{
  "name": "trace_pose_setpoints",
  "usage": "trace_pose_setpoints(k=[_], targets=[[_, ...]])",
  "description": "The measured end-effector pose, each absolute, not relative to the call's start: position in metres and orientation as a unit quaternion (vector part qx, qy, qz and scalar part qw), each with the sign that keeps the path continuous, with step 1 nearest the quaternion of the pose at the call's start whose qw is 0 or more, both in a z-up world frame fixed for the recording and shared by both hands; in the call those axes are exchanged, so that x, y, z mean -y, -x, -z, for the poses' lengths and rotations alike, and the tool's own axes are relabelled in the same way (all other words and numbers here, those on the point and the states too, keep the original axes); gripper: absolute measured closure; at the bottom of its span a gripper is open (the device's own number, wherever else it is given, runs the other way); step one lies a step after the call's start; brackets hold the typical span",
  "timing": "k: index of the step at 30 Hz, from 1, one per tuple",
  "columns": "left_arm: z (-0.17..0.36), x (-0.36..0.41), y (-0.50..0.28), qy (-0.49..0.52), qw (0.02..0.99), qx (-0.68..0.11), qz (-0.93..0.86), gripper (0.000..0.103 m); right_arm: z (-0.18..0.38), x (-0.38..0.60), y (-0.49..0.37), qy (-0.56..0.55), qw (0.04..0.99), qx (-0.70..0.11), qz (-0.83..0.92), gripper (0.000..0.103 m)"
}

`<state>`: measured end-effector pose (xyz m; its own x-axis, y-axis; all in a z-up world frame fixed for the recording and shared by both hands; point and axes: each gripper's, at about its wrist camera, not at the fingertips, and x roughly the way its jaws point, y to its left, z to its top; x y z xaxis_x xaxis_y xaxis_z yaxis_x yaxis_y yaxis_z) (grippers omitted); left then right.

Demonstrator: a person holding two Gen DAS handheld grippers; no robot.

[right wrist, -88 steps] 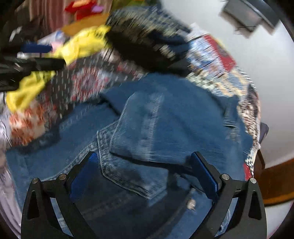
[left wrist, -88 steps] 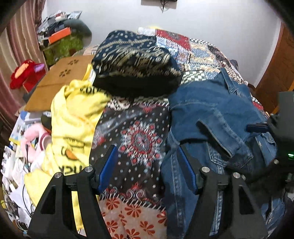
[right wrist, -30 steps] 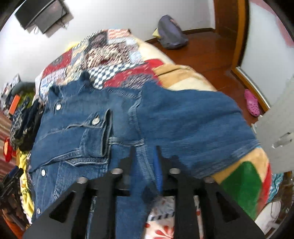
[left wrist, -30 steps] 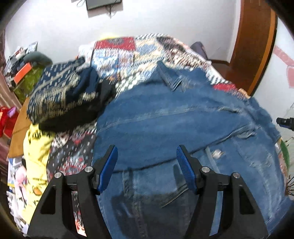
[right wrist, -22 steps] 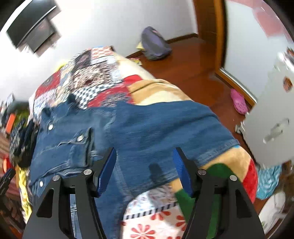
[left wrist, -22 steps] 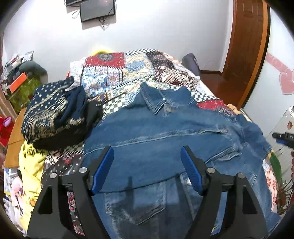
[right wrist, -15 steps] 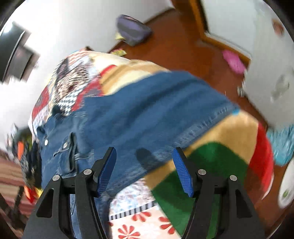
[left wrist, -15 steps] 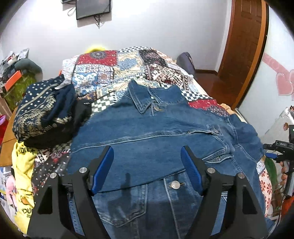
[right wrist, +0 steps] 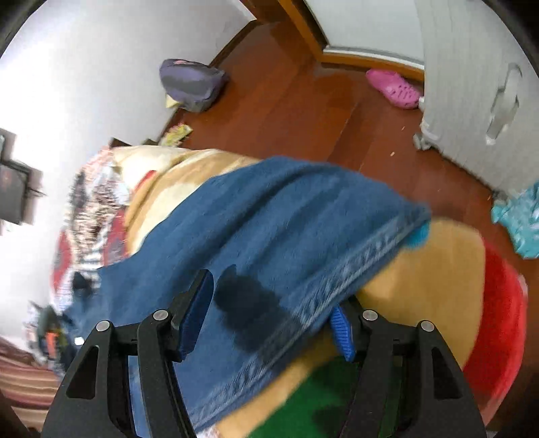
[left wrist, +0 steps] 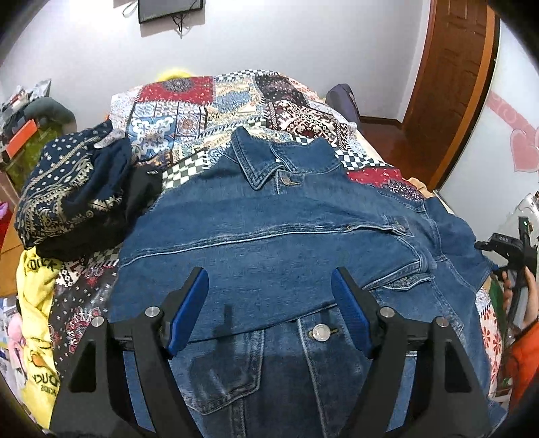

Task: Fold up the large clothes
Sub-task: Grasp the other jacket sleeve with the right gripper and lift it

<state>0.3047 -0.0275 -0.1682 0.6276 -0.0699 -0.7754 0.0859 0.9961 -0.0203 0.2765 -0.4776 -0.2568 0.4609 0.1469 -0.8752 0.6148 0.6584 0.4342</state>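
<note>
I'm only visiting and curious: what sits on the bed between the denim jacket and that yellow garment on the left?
In the left wrist view, a strip of dark patterned bedspread separates the denim jacket from the yellow garment; nothing else lies there.

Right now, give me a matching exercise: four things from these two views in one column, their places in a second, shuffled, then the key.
Things:
1. denim jacket
2. pink shoe
3. yellow garment
4. screen

Places:
A. on the wooden floor by the white door
B. on the wall above the bed
C. spread across the patchwork quilt
D. at the bed's left edge, below the dark patterned bundle

Pairs: 1-C, 2-A, 3-D, 4-B
</note>
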Motion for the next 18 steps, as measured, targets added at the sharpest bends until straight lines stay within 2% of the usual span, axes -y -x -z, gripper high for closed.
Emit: trace_pose_setpoints(k=[3, 4, 5, 7, 8, 18], targets=[[0.169, 0.024, -0.3, -0.019, 0.903, -0.427, 0.039, 0.028, 0.255, 0.477, -0.286, -0.352, 0.767, -0.507, 0.175, 0.046], [0.17, 0.023, -0.299, -0.02, 0.903, -0.427, 0.037, 0.028, 0.252, 0.475, -0.287, -0.341, 0.766, -0.513, 0.185, 0.056], [0.17, 0.022, -0.298, -0.02, 0.903, -0.428, 0.037, 0.028, 0.249, 0.474, -0.288, -0.331, 0.765, -0.518, 0.192, 0.061], [0.171, 0.017, -0.295, -0.016, 0.903, -0.427, 0.037, 0.028, 0.235, 0.469, -0.288, -0.318, 0.771, -0.52, 0.186, 0.087], [0.171, 0.015, -0.294, -0.013, 0.904, -0.427, 0.038, 0.028, 0.225, 0.465, -0.287, -0.313, 0.777, -0.515, 0.18, 0.09], [0.166, 0.003, -0.279, -0.006, 0.911, -0.41, 0.045, 0.028, 0.087, 0.387, -0.282, -0.256, 0.878, -0.4, 0.062, 0.094]])
